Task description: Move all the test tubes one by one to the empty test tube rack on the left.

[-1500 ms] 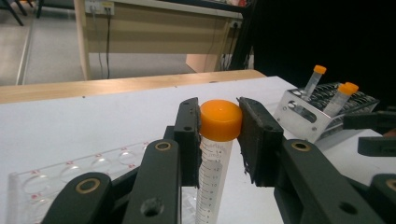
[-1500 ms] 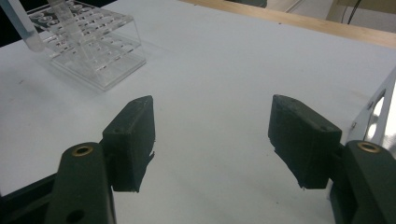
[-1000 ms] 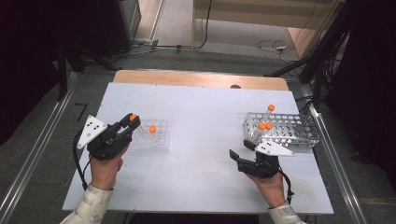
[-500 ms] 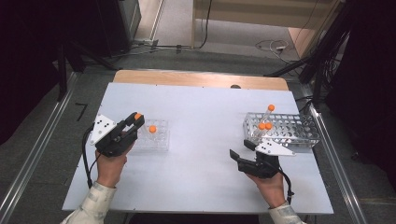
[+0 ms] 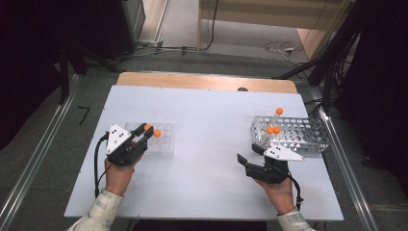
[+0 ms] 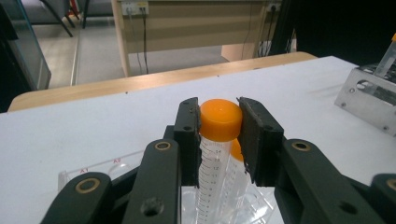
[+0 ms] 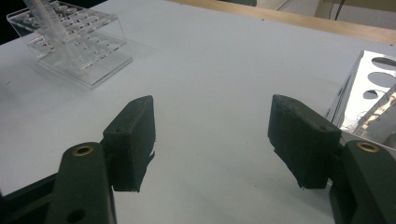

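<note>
My left gripper (image 6: 219, 125) is shut on the orange cap of a clear graduated tube (image 6: 212, 163) and holds it upright. The tube's lower part reaches down at the clear plastic rack (image 5: 164, 143), right beside a second orange-capped tube (image 5: 157, 133) standing in that rack. From above, the left gripper (image 5: 144, 131) sits at the rack's left end. My right gripper (image 7: 212, 140) stands open over bare table with nothing between its jaws. In the high view the right gripper (image 5: 246, 161) lies just in front of the metal rack (image 5: 308, 137).
The metal rack holds three orange-capped tubes (image 5: 272, 130), one of them taller (image 5: 279, 111). The white table (image 5: 211, 115) has a wooden strip along its far edge. A metal rail (image 5: 344, 163) runs close along the right side.
My left gripper has carried its tube to the right, up against the tube standing in the clear rack. The right gripper has stayed put.
</note>
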Demonstrator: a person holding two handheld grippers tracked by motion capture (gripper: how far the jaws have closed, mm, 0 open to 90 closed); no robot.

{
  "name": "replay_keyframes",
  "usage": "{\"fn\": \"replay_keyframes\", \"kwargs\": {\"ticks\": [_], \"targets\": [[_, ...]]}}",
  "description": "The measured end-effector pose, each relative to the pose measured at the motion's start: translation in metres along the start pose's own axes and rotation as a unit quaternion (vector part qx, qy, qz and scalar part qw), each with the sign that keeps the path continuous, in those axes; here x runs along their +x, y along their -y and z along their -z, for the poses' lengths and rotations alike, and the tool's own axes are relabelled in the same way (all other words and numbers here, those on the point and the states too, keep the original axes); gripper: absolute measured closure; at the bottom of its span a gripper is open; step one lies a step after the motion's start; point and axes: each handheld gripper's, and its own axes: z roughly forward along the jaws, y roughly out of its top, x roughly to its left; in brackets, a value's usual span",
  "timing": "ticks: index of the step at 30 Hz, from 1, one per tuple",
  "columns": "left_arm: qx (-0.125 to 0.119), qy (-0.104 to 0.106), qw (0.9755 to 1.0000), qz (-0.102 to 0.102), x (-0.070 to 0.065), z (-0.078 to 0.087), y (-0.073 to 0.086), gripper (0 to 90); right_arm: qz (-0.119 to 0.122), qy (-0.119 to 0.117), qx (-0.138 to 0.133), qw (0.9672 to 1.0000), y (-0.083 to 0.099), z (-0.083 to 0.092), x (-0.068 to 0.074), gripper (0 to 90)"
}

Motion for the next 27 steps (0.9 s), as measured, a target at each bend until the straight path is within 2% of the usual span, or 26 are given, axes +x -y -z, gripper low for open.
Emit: {"fn": "replay_keyframes", "kwargs": {"ticks": [8, 12, 23, 27], "targets": [[0.01, -0.002, 0.9999, 0.002, 0.0005, -0.0015, 0.0058, 69.6, 0.0, -0.001, 0.0, 1.0, 0.0001, -0.0008, 0.0004, 30.5], [0.014, 0.002, 0.9998, 0.013, 0.0012, -0.0023, 0.0075, 68.5, 0.001, -0.001, 0.001, 1.0, 0.0002, -0.0009, -0.0001, 30.5], [0.008, 0.016, 0.9995, 0.027, 0.0034, 0.0008, 0.0065, 58.0, -0.001, 0.001, -0.003, 1.0, 0.0003, -0.0003, -0.0013, 30.8], [0.003, 0.01, 0.9997, 0.024, 0.0027, 0.0043, 0.0071, 51.5, -0.005, 0.008, -0.007, 0.9999, 0.0, 0.0022, -0.0047, 31.0]]}}
